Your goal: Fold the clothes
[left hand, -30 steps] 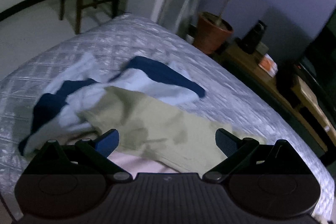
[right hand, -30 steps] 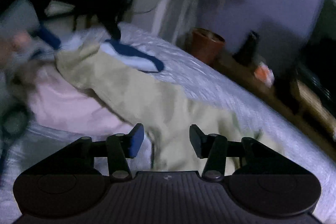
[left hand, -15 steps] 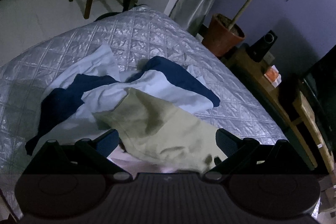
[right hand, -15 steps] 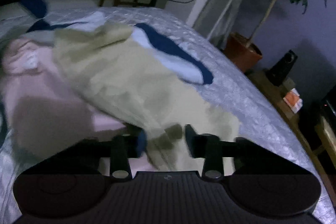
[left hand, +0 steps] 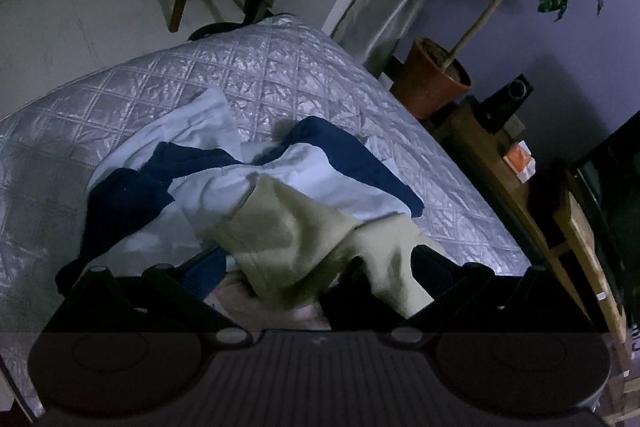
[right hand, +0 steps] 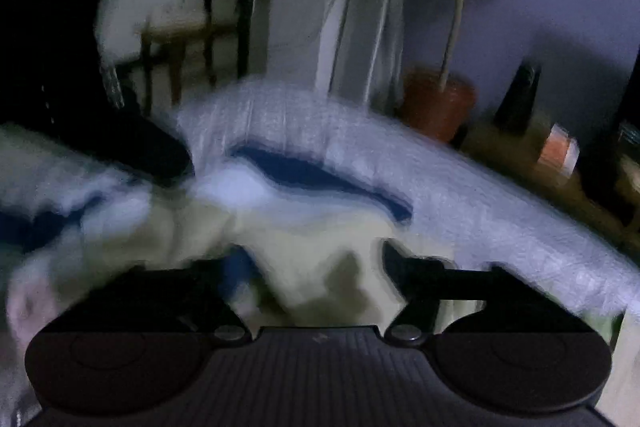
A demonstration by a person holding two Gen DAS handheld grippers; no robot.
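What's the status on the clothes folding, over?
Left gripper open, right gripper open, both over olive garment. Nothing folded yet: it lies crumpled on blue-and-white garment, pink garment beneath. Right view blurred.

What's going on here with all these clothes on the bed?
A person with a two-finger gripper in each hand is sorting a heap of clothes on a silver quilted bedspread, to fold them. A crumpled olive-green garment lies on top of a navy and white garment, with a bit of pale pink fabric under its near edge. The left gripper is open, its fingers either side of the olive piece. The right gripper is open too, but that view is blurred. Nothing is folded yet.
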